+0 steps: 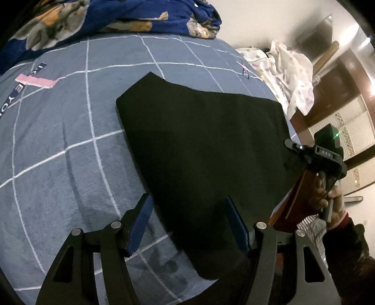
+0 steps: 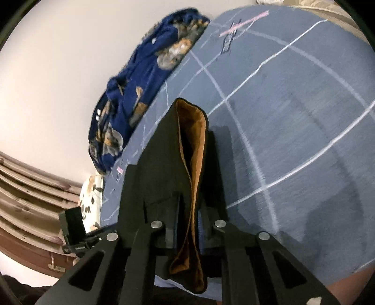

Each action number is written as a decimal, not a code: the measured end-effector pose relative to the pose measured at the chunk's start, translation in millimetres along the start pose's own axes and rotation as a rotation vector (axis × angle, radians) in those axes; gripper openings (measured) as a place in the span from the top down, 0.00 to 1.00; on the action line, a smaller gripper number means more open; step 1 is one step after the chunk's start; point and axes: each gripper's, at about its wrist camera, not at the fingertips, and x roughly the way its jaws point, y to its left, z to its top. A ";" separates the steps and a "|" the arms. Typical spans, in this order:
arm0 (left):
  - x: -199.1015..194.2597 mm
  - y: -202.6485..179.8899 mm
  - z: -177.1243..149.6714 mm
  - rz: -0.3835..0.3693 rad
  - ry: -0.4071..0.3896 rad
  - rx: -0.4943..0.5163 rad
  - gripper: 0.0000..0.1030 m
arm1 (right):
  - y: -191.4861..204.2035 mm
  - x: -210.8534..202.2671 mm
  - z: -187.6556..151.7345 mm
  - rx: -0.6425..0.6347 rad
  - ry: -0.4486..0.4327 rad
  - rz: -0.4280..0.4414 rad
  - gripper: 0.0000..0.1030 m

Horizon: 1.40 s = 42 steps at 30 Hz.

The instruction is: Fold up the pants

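Note:
The black pants [image 1: 199, 140] lie flat on the grey-blue checked bed cover [image 1: 58, 152]. My left gripper [image 1: 188, 223] hovers open over their near left edge, one blue pad [image 1: 140, 220] above the cover and the other above the black cloth. In the right wrist view my right gripper [image 2: 187, 211] is shut on a raised fold of the pants [image 2: 164, 152], whose orange-brown lining [image 2: 194, 145] shows between the jaws; the fingertips are hidden by cloth. In the left wrist view a person's hand [image 1: 323, 197] holds that gripper at the pants' right edge.
A dark blue animal-print blanket [image 1: 105, 21] is bunched along the bed's far side against the wall. White patterned cloth [image 1: 290, 70] lies heaped at the far right corner. A pink strip [image 1: 35, 81] marks the cover at left. Dark wooden furniture [image 1: 339, 77] stands beyond the bed.

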 end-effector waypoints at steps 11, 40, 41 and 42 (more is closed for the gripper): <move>-3.0 1.3 3.6 -0.001 -0.003 -0.007 0.35 | -7.5 4.3 -3.6 0.052 -0.032 0.079 0.89; 14.0 -7.5 -2.0 -0.017 0.016 0.002 0.32 | -22.8 -30.8 -55.5 0.241 -0.094 0.183 0.85; 13.3 -7.5 -2.2 -0.017 0.017 0.003 0.32 | -23.1 -32.1 -54.3 0.250 -0.098 0.194 0.84; 12.6 -7.6 -3.0 -0.019 0.016 0.004 0.32 | -22.8 -34.8 -54.8 0.258 -0.104 0.212 0.80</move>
